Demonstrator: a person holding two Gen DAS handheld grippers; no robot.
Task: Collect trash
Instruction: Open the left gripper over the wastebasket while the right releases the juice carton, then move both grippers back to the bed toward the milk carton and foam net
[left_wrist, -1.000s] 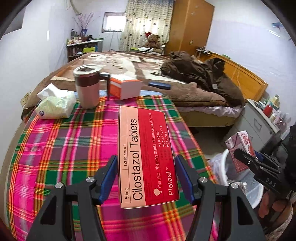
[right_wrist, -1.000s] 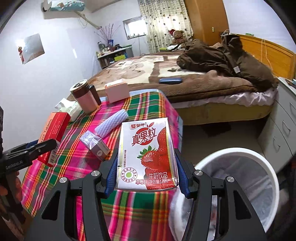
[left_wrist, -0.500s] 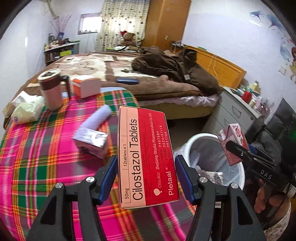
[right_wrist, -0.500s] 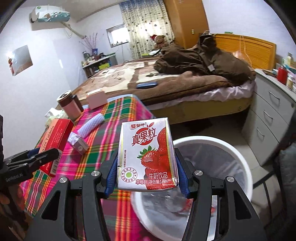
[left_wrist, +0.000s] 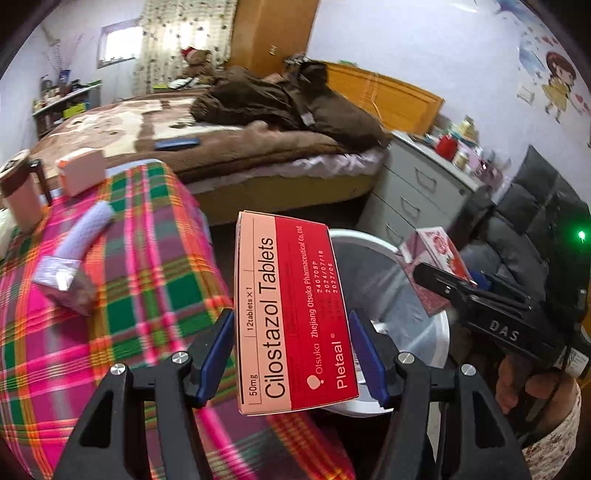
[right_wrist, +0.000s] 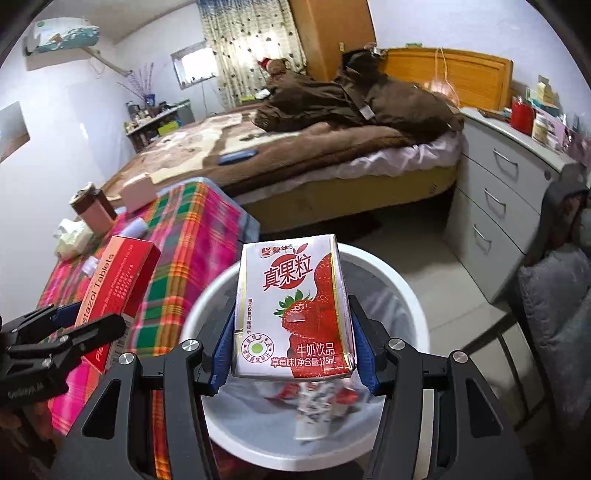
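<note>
My left gripper (left_wrist: 291, 354) is shut on a red and pink Cilostazol tablet box (left_wrist: 291, 310), held at the table's edge beside the white trash bin (left_wrist: 417, 332). My right gripper (right_wrist: 293, 350) is shut on a strawberry milk carton (right_wrist: 295, 306), held over the open trash bin (right_wrist: 406, 295), which has wrappers inside. The milk carton (left_wrist: 439, 266) and right gripper also show in the left wrist view, over the bin. The tablet box (right_wrist: 114, 291) also shows in the right wrist view, at the left.
The plaid-covered table (left_wrist: 122, 295) carries a silver box (left_wrist: 62, 280), a lilac roll (left_wrist: 88, 232), a mug (left_wrist: 22, 195) and an orange-edged box (left_wrist: 79, 173). A bed (right_wrist: 295, 147) lies behind and a grey drawer unit (right_wrist: 506, 184) stands at the right.
Both grippers have swung right from over the table toward the bin. The milk carton now hangs over the bin's opening, and the tablet box is at the table's edge.
</note>
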